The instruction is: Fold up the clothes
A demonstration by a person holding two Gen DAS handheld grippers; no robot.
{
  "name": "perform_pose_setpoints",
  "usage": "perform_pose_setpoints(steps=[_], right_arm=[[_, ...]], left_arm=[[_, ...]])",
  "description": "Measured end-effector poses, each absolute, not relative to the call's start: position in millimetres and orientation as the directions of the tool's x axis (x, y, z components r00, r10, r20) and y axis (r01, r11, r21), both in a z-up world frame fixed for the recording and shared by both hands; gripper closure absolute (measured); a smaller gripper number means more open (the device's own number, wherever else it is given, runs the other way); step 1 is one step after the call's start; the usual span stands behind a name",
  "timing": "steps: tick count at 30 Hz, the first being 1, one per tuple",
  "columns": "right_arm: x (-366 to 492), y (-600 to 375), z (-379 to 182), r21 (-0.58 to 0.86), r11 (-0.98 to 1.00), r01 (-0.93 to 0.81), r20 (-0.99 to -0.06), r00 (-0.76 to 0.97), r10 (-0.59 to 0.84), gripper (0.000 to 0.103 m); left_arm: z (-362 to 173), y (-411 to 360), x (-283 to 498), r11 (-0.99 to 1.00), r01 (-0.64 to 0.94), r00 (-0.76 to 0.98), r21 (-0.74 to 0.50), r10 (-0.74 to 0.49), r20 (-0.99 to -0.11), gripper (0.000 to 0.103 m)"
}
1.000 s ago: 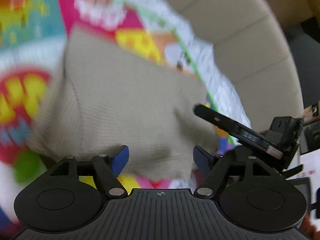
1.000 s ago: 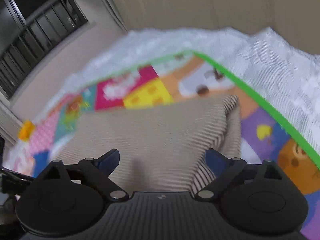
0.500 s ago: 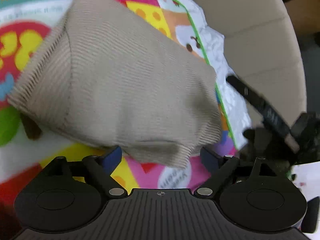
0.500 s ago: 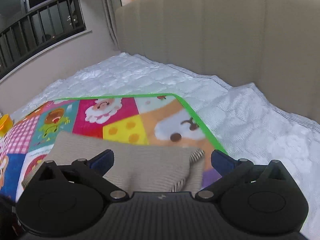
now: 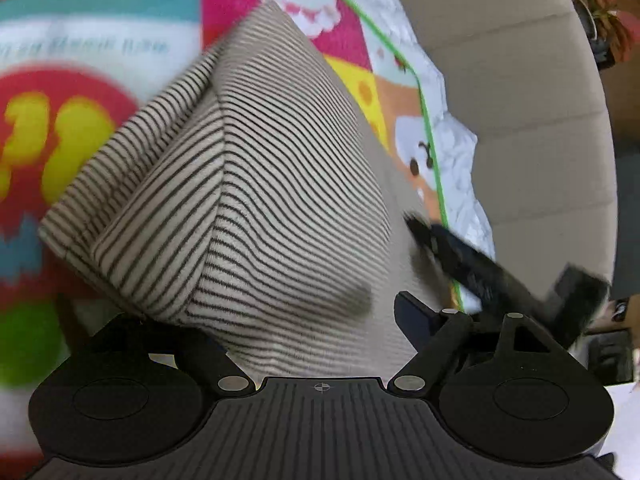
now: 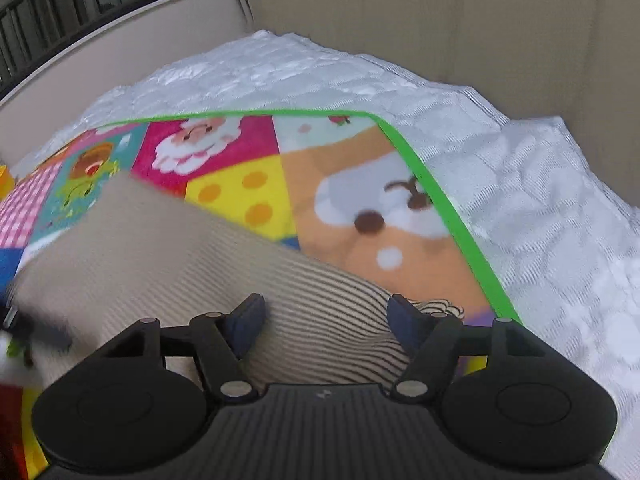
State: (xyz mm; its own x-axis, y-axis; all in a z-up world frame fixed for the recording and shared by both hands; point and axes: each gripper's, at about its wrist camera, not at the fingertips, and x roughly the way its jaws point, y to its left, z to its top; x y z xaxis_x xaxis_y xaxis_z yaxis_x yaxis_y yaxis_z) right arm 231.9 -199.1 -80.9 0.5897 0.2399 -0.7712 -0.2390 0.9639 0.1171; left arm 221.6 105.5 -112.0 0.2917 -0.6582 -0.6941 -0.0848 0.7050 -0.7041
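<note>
- Striped beige cloth (image 5: 256, 200), folded into a thick bundle, lies on the bright play mat (image 5: 92, 40), and the mat lies on a white quilt (image 6: 540, 208).
- Left gripper (image 5: 288, 312) has its jaws wide apart; the cloth's near edge sits between them and hides the left finger's tip.
- Right gripper (image 6: 324, 320) is spread open too, and the cloth's near corner sits between its blue pads (image 6: 400, 320).
- Past the mat stands a beige headboard (image 6: 440, 20).
</note>
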Motion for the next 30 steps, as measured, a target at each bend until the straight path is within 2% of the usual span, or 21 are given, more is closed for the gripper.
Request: perform_pose_setpoints(steps=[4,7,14,18,22,26,28,30], right_arm=[[211,-206,-78,0.156,0.964,-0.217,-0.789,0.56,0.253,0.033],[195,-200,-75,0.185,0.96,-0.211,-0.804,0.529,0.271,0.027],[165,-165,-76,0.219,0.95,-0.222,-0.825,0.478,0.302,0.0],[164,-164,-80,0.225,0.955,-0.194,-0.819,0.494,0.293,0.0],[172,-180,-84,0.339,0.935,-0.108,-0.798,0.494,0.346,0.0],[173,-196,-74,0.405,0.905,-0.131,-0.762,0.499,0.413,0.0],[169,-211,-61,0.405,0.907,-0.115,-0.722,0.568,0.395,0.0],[170,-220,-52,0.328,0.939,-0.102,-0.722,0.614,0.319,0.0]], left_arm=[[-103,101,247,0.764,-0.022,0.363,-0.645,-0.595,-0.717,0.019],[-99,102,263,0.797,0.0,0.421,-0.604,-0.548,-0.723,0.019],[-95,100,268,0.851,0.014,0.461,-0.524,-0.471,-0.752,0.019],[-87,96,252,0.869,0.0,0.45,-0.494,-0.441,-0.776,0.018],[-79,96,227,0.879,0.003,0.421,-0.476,-0.433,-0.797,0.016],[-82,93,206,0.855,-0.004,0.372,-0.518,-0.48,-0.795,0.014],[-89,87,201,0.854,0.02,0.358,-0.52,-0.492,-0.793,0.014],[-95,80,199,0.862,0.055,0.357,-0.504,-0.489,-0.796,0.016]])
